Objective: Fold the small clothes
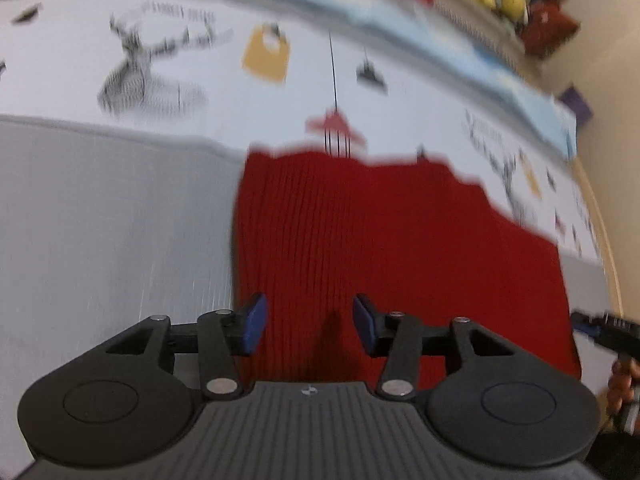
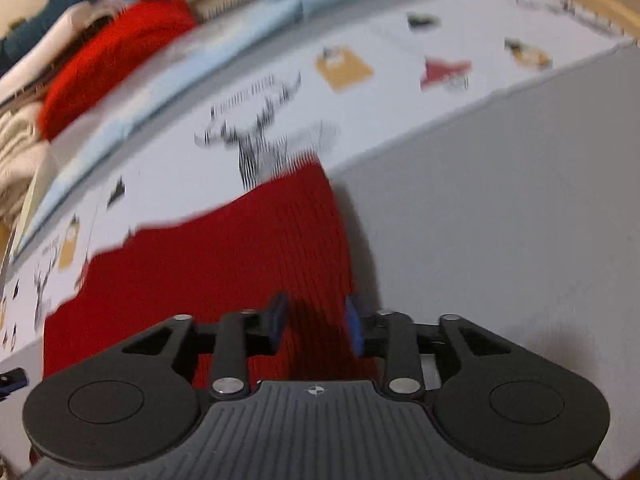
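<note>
A red knitted garment (image 1: 380, 240) lies flat on a grey and white printed sheet; it also shows in the right wrist view (image 2: 224, 256). My left gripper (image 1: 309, 322) is open, just above the garment's near left edge, nothing between its blue pads. My right gripper (image 2: 316, 322) is open over the garment's near right edge, nothing held. The right gripper's tip (image 1: 600, 328) shows at the right edge of the left wrist view. Both views are blurred.
The sheet (image 1: 100, 240) has a grey panel and a white part printed with deer and small shapes. A pile of clothes with a red piece (image 2: 116, 56) lies at the back. Yellow and red items (image 1: 520, 4) sit at the far right.
</note>
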